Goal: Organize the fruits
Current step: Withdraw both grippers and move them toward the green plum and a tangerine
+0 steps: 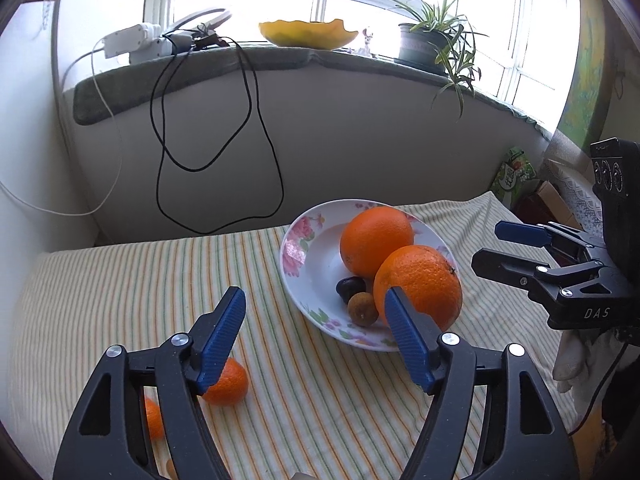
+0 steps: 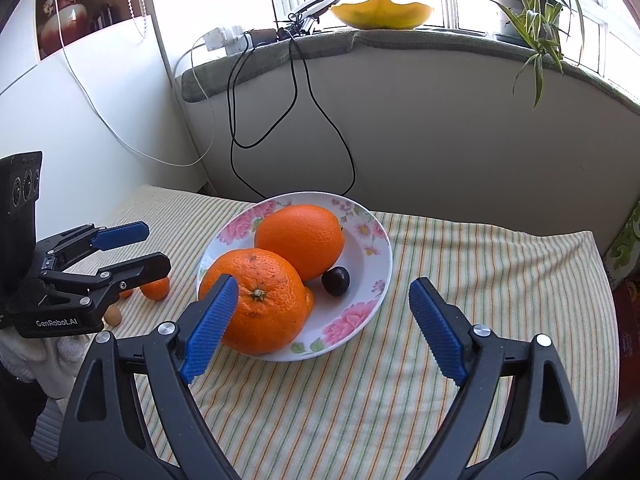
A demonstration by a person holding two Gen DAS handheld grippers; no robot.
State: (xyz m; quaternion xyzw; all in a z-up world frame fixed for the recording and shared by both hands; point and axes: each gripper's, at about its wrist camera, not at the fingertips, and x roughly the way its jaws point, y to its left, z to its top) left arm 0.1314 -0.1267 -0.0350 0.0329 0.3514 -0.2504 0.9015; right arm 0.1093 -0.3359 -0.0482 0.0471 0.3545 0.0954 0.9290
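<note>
the plate (image 1: 294, 254) (image 2: 380, 256), white with pink flowers on its rim, is sitting on a striped cloth (image 1: 160, 280) (image 2: 480, 264) covering the worktop. 2 big oranges are lying in it, touching each other: the far orange (image 1: 376, 240) (image 2: 300, 238) toward the wall and the near orange (image 1: 420, 286) (image 2: 256, 300) at the plate's front edge. beside them in the plate a dark plum (image 1: 350, 288) (image 2: 336, 280) is resting against a small brown fruit (image 1: 362, 309), which is showing only in the left view.

off the plate, on the cloth, 2 mandarins are lying near each other: 1 mandarin (image 1: 228, 382) (image 2: 155, 289) partly behind a left finger, and a second mandarin (image 1: 153, 418) mostly hidden by the gripper frame. a little tan fruit (image 2: 113, 315) is sitting just beside the left gripper's body in the right view.

the left gripper (image 1: 314, 320) (image 2: 156, 248) is hovering over the cloth with its jaws standing open, nothing between them. the right gripper (image 2: 324, 312) (image 1: 486, 246) is hanging beside the plate with its jaws spread wide and empty too; 1 blue pad (image 2: 208, 328) is overlapping the near orange in view, though whether it is touching i cannot tell. a pale glove (image 1: 576, 360) (image 2: 48, 356) is showing under each gripper body.

behind, black cables (image 1: 256, 120) (image 2: 304, 92) are hanging down the wall from a sill, where a yellow bowl (image 1: 308, 34) (image 2: 382, 12) and a potted plant (image 1: 428, 40) (image 2: 524, 4) are standing.
</note>
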